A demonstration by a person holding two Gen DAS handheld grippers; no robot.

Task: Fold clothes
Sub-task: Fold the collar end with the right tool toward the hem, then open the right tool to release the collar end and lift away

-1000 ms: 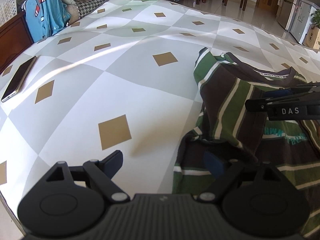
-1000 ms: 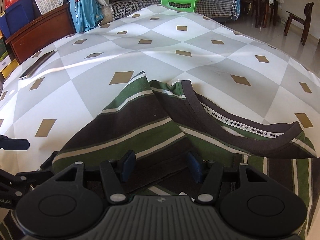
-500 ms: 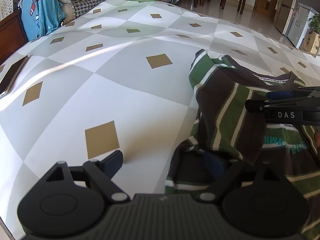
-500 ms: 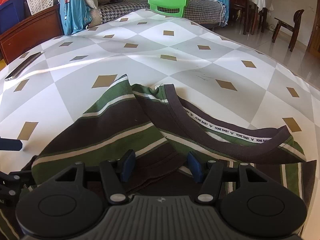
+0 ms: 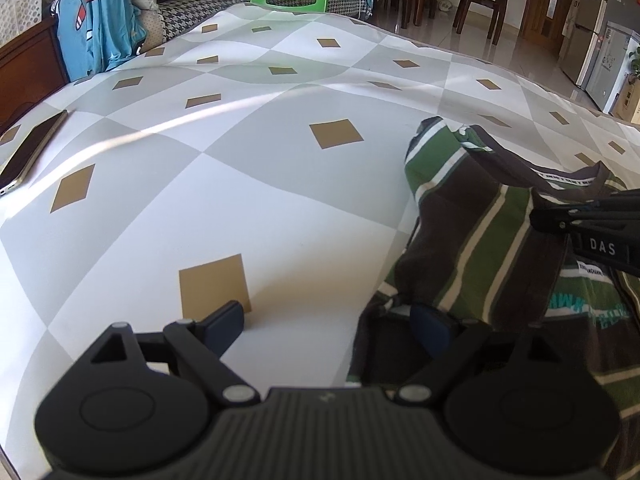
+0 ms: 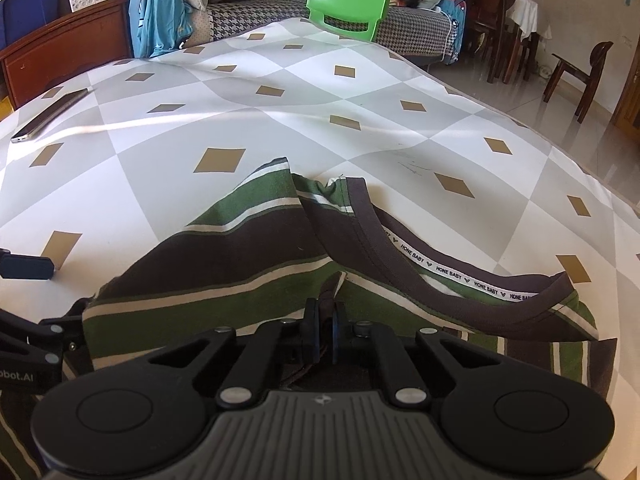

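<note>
A green, brown and white striped shirt (image 6: 224,280) lies crumpled on the diamond-patterned sheet (image 6: 280,128), its brown collar (image 6: 440,276) facing up. My right gripper (image 6: 325,322) is shut on a raised fold of the shirt just below the collar. From the left wrist view it comes in from the right over the shirt (image 5: 472,216). My left gripper (image 5: 328,324) straddles the shirt's left edge, its jaws wide and still opening. One of its fingers (image 5: 222,320) rests on the bare sheet. The other sits on the fabric, and nothing is pinched between the pads.
A phone (image 5: 28,156) lies near the sheet's left edge. Beyond the far edge stand a green plastic chair (image 6: 348,0), a sofa with a blue garment (image 5: 96,36) and a wooden cabinet (image 6: 68,52). Tiled floor and wooden chairs (image 6: 580,68) are to the right.
The right gripper's jaws have closed from half open onto a fold of the shirt. The left gripper stays where it was, with its jaws wide.
</note>
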